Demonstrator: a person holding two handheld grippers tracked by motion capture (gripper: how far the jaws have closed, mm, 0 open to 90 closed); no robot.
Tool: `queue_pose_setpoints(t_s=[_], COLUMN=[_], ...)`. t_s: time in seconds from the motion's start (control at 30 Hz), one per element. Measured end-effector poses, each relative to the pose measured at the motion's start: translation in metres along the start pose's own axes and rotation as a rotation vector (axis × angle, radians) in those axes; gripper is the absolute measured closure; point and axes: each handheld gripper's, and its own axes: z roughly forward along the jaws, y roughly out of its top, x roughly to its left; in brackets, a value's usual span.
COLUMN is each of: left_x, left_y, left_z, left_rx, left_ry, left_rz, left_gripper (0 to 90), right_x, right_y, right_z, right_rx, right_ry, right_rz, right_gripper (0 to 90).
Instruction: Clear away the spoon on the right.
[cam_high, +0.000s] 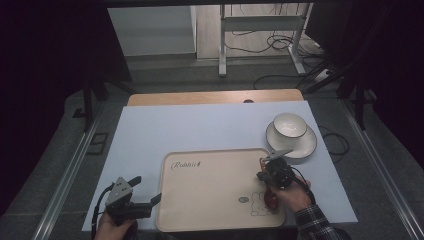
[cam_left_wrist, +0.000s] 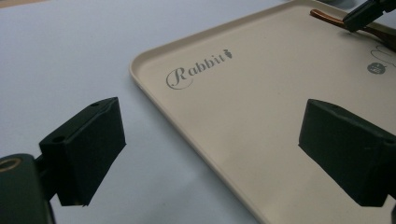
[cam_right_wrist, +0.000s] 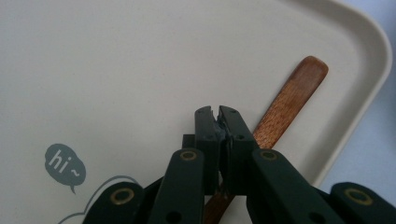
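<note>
A beige tray (cam_high: 210, 200) printed with "Rabbit" and a bunny drawing lies on the white table. A brown wooden spoon (cam_high: 271, 198) rests in the tray's near right corner. In the right gripper view its handle (cam_right_wrist: 289, 100) runs under the jaws along the tray rim (cam_right_wrist: 369, 60). My right gripper (cam_right_wrist: 218, 112) hangs just above that handle with its jaws together and nothing visibly clamped between the tips. My left gripper (cam_high: 147, 189) is held at the tray's near left corner. Its jaws stand wide apart and empty (cam_left_wrist: 210, 149), straddling the tray's left edge (cam_left_wrist: 140, 79).
A white bowl (cam_high: 289, 125) sits on a white saucer (cam_high: 302, 146) just beyond the tray's far right corner, close to my right gripper (cam_high: 265, 172). A wooden strip (cam_high: 215, 97) borders the table's far side. The tray's middle (cam_left_wrist: 261, 93) holds nothing.
</note>
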Motion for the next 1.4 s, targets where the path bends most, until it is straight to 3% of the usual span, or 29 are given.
queue_pose_setpoints(t_s=[0.37,0.7,1.03,1.4], left_x=[0.000,0.000,0.001,0.001], left_y=[0.000,0.000,0.000,0.000], left_z=[0.000,0.000,0.000,0.000], left_rx=[-0.001,-0.001,-0.001,0.000], left_ry=[-0.001,-0.003,-0.003,-0.003], left_rz=[-0.002,-0.003,-0.004,-0.008], left_gripper=[6.8,6.8,6.7,6.7], right_x=[0.003,0.005,0.006,0.011], right_y=[0.001,0.002,0.002,-0.001], right_z=[-0.005,-0.012,-0.018,-0.027], right_rx=[-0.038,-0.070,-0.096,-0.140], right_ry=[-0.007,-0.007,-0.013,-0.015], right_rz=[-0.027,-0.027,-0.026,-0.056], right_gripper=[72.7,65.5,52.3,36.4])
